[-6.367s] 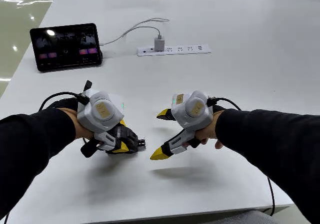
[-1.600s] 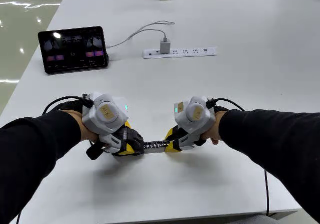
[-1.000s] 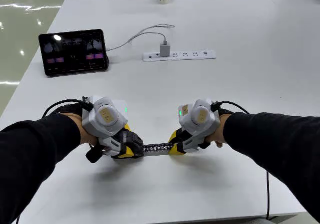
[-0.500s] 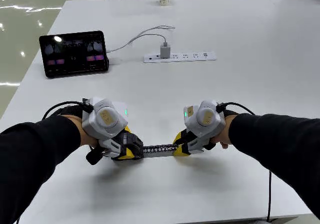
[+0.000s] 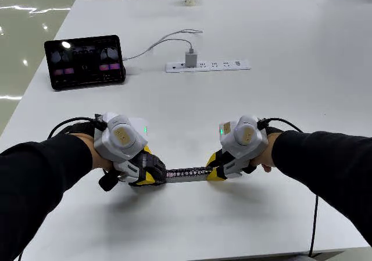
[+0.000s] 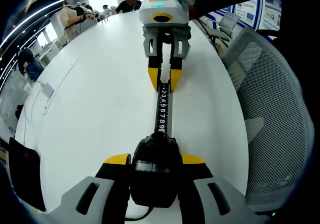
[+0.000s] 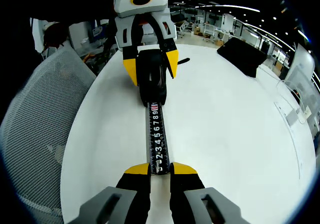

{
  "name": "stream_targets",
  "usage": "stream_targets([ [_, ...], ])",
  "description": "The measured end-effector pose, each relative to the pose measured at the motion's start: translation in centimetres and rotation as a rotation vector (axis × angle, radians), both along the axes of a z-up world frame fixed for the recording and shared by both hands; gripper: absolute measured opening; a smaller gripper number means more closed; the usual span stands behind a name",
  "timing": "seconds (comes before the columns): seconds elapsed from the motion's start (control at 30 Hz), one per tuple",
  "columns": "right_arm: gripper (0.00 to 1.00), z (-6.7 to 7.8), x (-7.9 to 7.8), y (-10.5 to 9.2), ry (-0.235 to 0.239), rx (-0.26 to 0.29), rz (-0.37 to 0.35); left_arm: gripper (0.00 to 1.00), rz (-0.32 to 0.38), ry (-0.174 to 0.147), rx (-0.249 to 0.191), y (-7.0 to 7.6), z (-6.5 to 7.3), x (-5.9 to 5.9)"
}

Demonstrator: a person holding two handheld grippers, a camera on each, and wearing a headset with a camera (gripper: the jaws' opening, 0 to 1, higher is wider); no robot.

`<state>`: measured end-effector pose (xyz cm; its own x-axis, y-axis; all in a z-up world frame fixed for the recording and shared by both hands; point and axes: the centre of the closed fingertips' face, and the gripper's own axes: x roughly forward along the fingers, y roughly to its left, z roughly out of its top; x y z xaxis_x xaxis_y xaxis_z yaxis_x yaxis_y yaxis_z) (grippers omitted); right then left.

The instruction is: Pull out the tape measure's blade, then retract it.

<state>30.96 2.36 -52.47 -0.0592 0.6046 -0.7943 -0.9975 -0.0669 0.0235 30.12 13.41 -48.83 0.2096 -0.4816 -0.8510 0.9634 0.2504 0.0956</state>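
With my left gripper (image 6: 155, 159) clamped on the tape measure case (image 5: 152, 170) at the table's (image 5: 261, 28) near side and my right gripper (image 7: 161, 168) pinching the blade (image 5: 186, 172), its axis runs left-right, so I pull rightward.

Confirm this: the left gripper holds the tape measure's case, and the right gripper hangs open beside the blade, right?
No. The right gripper is shut on the blade, as the right gripper view shows; the left gripper does hold the tape measure's case.
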Motion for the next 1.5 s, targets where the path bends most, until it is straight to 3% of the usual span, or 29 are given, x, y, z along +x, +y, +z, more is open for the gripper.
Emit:
stream_targets([
  [1.5, 0.1, 0.2, 0.4, -2.9, 0.006, -0.015, -0.019, 0.31, -0.011, -0.005, -0.004, -0.1, 0.3, -0.4],
])
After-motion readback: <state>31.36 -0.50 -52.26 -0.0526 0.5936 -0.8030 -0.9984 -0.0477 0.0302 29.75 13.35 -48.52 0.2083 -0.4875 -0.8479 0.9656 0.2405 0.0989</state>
